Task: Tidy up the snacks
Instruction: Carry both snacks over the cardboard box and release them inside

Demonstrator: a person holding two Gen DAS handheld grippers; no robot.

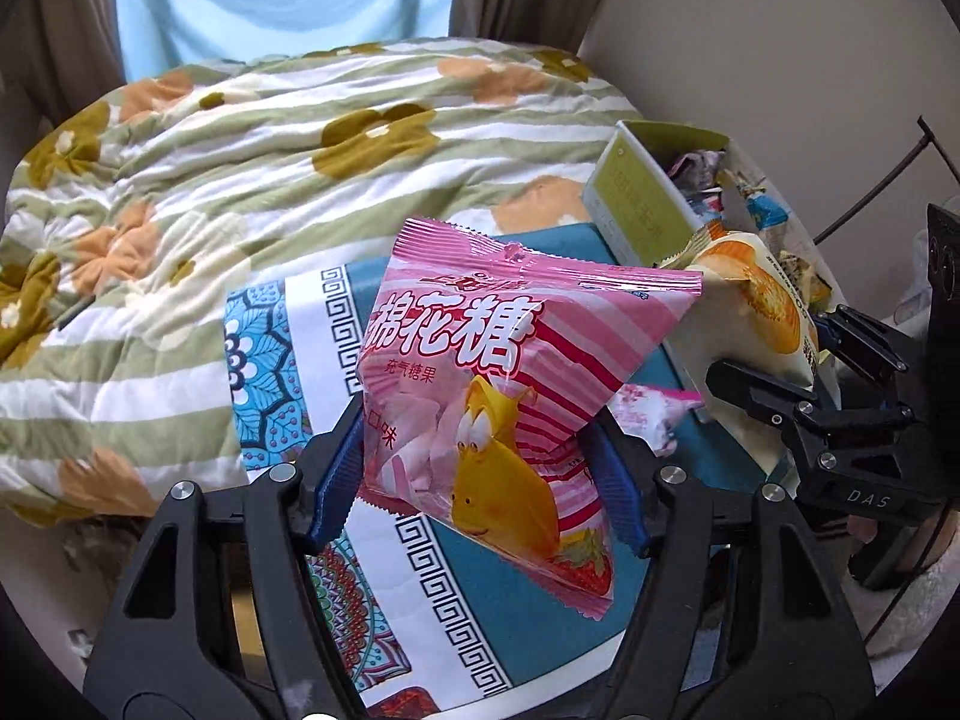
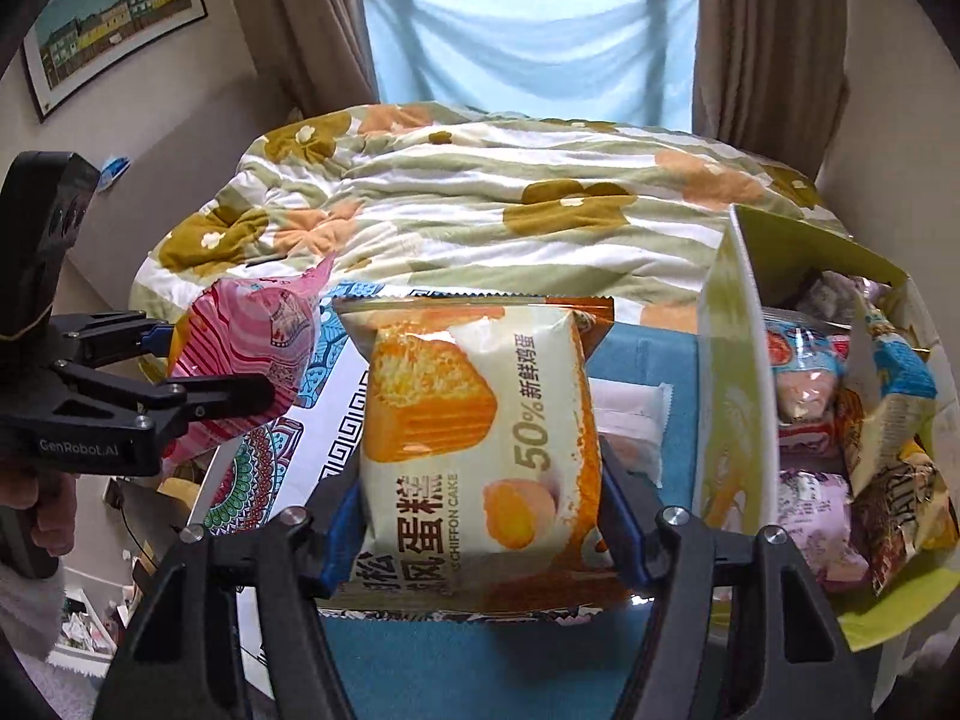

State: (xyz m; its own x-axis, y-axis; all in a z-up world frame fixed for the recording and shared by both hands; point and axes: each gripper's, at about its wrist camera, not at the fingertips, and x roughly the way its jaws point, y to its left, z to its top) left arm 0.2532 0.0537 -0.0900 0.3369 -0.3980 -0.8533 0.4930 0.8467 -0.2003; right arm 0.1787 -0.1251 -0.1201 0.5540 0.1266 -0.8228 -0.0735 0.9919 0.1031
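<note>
The left gripper [image 1: 480, 468] has its blue ribbed fingers [image 1: 336, 480] clamped on the lower half of a pink marshmallow packet [image 1: 474, 396], a glossy, crinkly film bag with pink and white stripes, a serrated top seal, large white characters and a yellow cartoon creature above a strawberry. The packet puffs out above the fingers and its bottom corner hangs down between them, clear of the patterned cloth [image 1: 384, 546] beneath, which is flat, printed in teal with a white key-pattern border and mandala shapes. The right gripper [image 2: 480, 534] has its fingers [image 2: 624, 534] pressed on both sides of a chiffon cake packet [image 2: 480, 450], a smooth cream and orange pillow bag picturing a block of sponge cake; the fingers pinch its lower part while the rest stands up beyond them. To the right stands a cardboard box [image 2: 732, 372], pale green outside and open at the top, stuffed with assorted crumpled wrappers. On the far side lies a soft, rumpled quilt [image 2: 480, 204] with green and white stripes and ochre and peach flowers.
</note>
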